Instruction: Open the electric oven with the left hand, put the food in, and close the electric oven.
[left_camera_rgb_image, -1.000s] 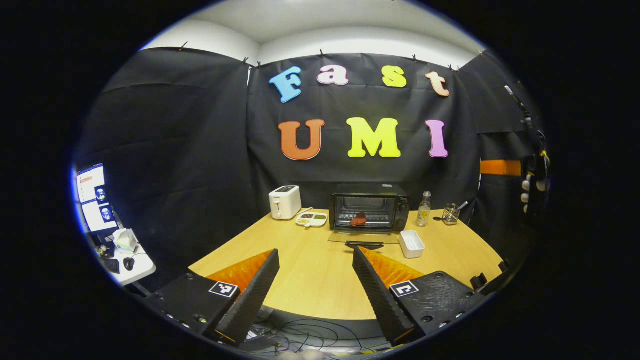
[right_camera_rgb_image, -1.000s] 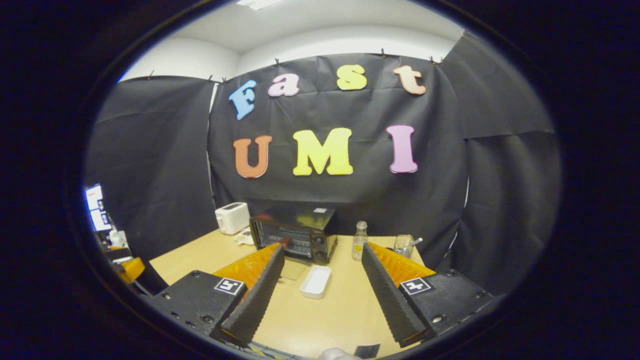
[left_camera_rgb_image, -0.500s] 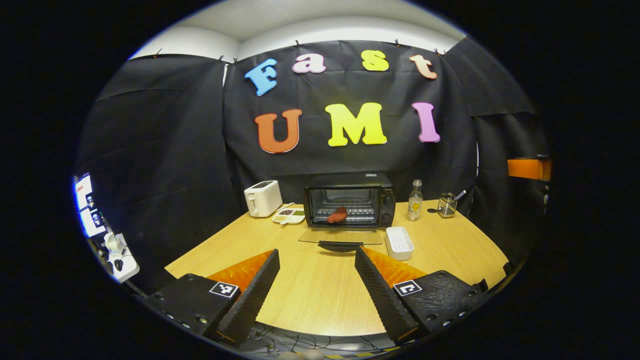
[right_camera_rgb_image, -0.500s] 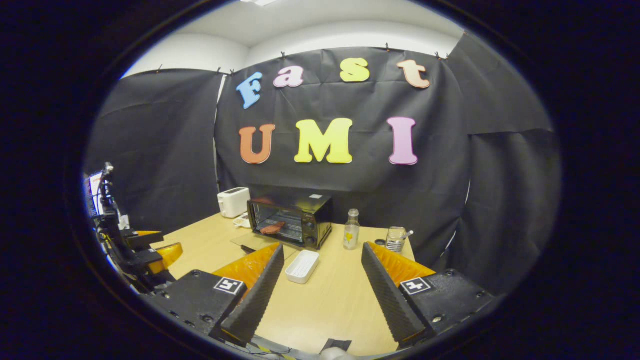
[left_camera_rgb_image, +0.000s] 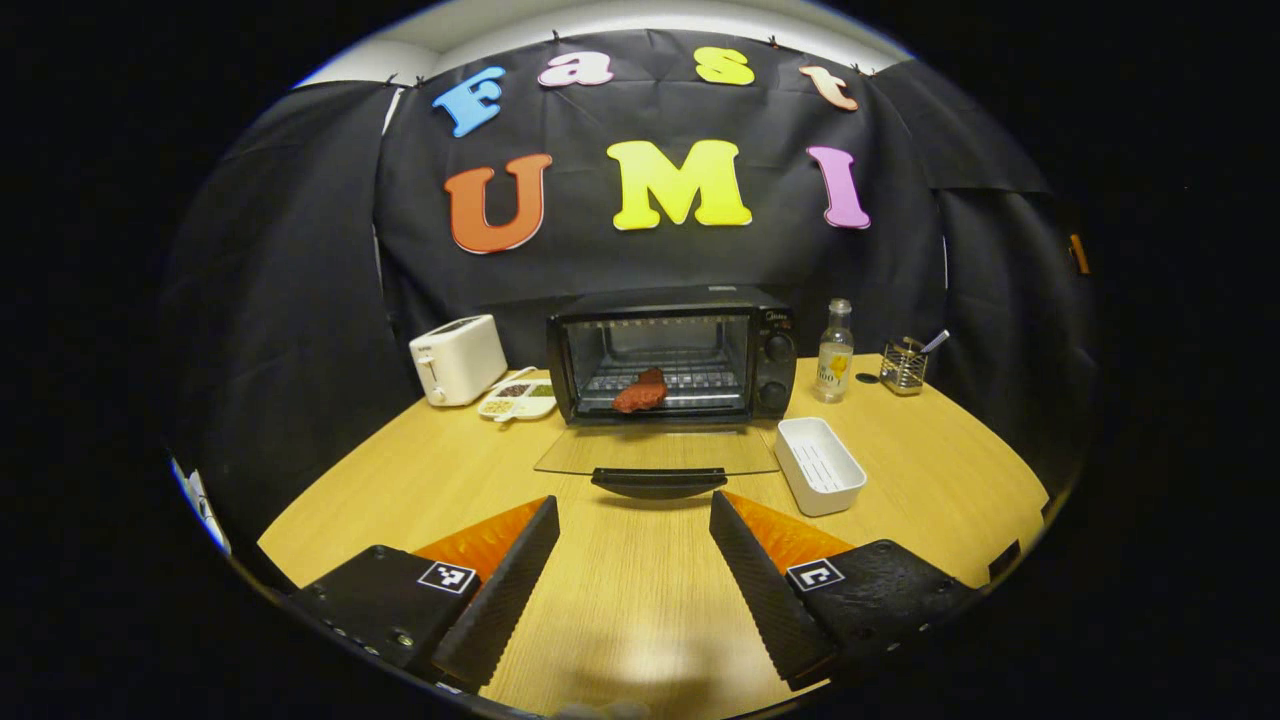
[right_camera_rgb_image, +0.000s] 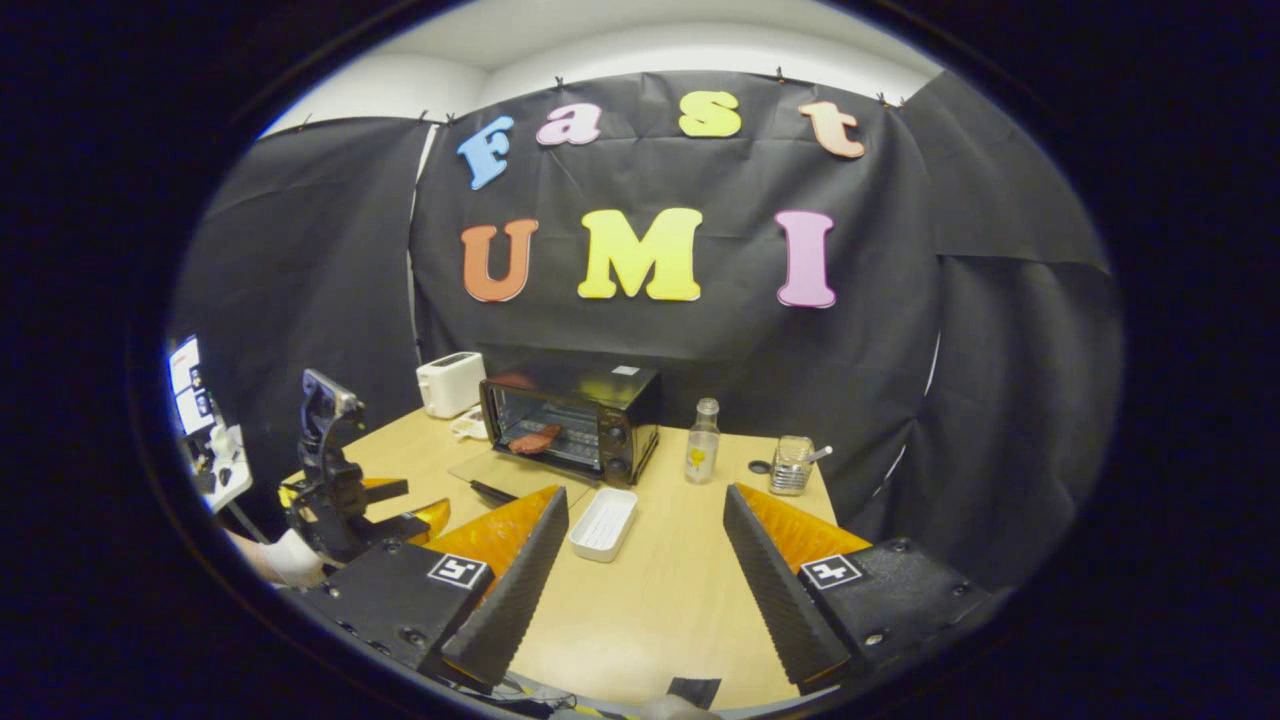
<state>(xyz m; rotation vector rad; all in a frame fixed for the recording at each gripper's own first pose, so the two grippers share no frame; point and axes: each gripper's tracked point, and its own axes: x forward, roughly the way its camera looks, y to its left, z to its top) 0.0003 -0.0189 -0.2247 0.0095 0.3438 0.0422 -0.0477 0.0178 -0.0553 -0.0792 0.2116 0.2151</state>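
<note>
Two open fingers frame the bottom of the left gripper view, where the left gripper (left_camera_rgb_image: 630, 570) grasps nothing and now sits much closer to the electric oven (left_camera_rgb_image: 670, 352) than it did a second ago — the oven has grown and slid to mid-frame. Its glass door (left_camera_rgb_image: 655, 452) lies folded down flat toward the camera, the dark handle (left_camera_rgb_image: 658, 482) just above the fingertips at centre. The food (left_camera_rgb_image: 640, 392), a reddish lump, rests on the rack inside; the white tray (left_camera_rgb_image: 820, 465) to the right of the door stands empty. So opening and loading look done, and I judge this approach aims at lifting the door shut. In the right gripper view the right gripper (right_camera_rgb_image: 645, 575) is likewise spread wide and empty, hanging back over the table (right_camera_rgb_image: 650, 610). The oven sits left of centre there, door down, and the left gripper (right_camera_rgb_image: 345, 490) has come into the lower left of the frame, a hand beneath it — heading oven-ward.
</note>
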